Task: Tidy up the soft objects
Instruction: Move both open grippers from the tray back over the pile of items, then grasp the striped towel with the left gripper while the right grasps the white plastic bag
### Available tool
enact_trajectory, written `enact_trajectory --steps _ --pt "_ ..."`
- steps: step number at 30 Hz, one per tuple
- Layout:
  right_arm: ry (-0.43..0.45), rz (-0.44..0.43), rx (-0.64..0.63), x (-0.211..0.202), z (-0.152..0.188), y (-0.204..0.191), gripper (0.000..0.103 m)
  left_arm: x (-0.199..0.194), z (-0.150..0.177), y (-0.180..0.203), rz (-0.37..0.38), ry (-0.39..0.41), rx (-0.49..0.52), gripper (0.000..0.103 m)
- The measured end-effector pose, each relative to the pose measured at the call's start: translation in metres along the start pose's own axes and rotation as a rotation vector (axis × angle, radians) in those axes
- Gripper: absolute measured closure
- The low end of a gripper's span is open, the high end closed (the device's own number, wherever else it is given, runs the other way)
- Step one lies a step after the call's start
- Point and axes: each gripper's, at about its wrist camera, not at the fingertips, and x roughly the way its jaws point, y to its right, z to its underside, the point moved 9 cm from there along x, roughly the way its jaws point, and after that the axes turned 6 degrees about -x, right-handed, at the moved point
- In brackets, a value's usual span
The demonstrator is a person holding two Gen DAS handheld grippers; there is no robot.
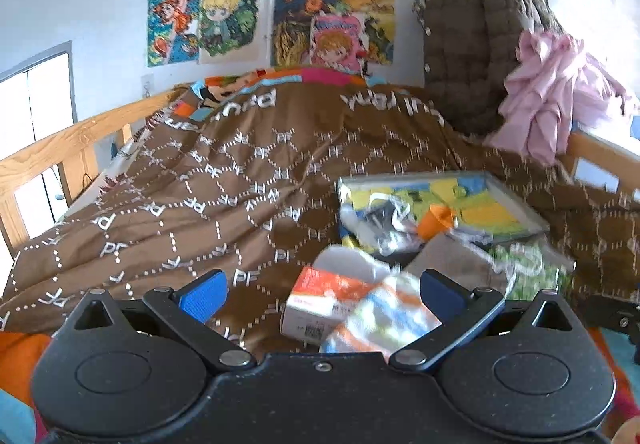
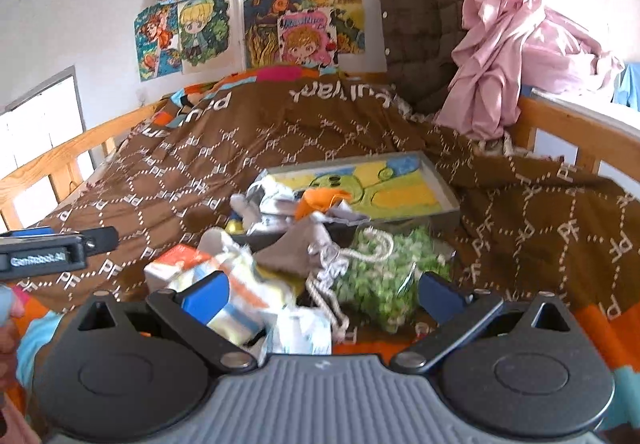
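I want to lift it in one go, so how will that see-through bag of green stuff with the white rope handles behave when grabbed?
The clear plastic bag of green pieces will probably sag and shift, since it lies slumped on the brown patterned blanket. Its shiny film looks slippery. The white rope handles lie limp, so they should dangle.

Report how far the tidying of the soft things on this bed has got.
Nothing looks sorted yet. The striped cloth, grey fabric and green patterned bag lie in one jumble on the brown blanket, beside the orange-and-white box. In hand: nothing; the left gripper and right gripper are open over the pile. Left: everything, including the pink cloth on the rail.
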Motion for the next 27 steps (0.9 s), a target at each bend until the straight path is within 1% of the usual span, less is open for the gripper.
enact_trajectory --steps 2,6,10,15,20,21,24,27 --pt "-0.016 -0.006 -0.010 0.000 0.007 -0.002 0.000 0.005 0.008 0.001 0.009 -0.032 0.019 0.001" --pt "-0.070 -0.006 -0.024 0.002 0.026 -0.003 0.000 0.012 0.022 0.008 0.050 -0.100 0.049 0.001" --pt "-0.113 -0.009 -0.028 0.008 0.036 -0.004 0.000 0.017 0.030 0.017 0.083 -0.128 0.110 0.001" --pt "-0.155 -0.024 -0.054 0.020 0.046 -0.010 0.000 0.033 0.034 0.026 0.122 -0.159 0.219 0.001" --pt "-0.194 -0.044 -0.064 0.032 0.057 -0.016 0.000 0.052 0.035 0.032 0.171 -0.201 0.272 0.001" --pt "-0.200 -0.048 -0.062 0.034 0.058 -0.017 0.000 0.057 0.036 0.033 0.184 -0.211 0.293 0.001" --pt "-0.213 -0.055 -0.047 0.041 0.063 -0.018 0.000 0.073 0.043 0.040 0.262 -0.251 0.351 0.001" --pt "-0.222 -0.061 -0.023 0.048 0.067 -0.018 0.000 0.086 0.055 0.044 0.319 -0.294 0.343 0.001"
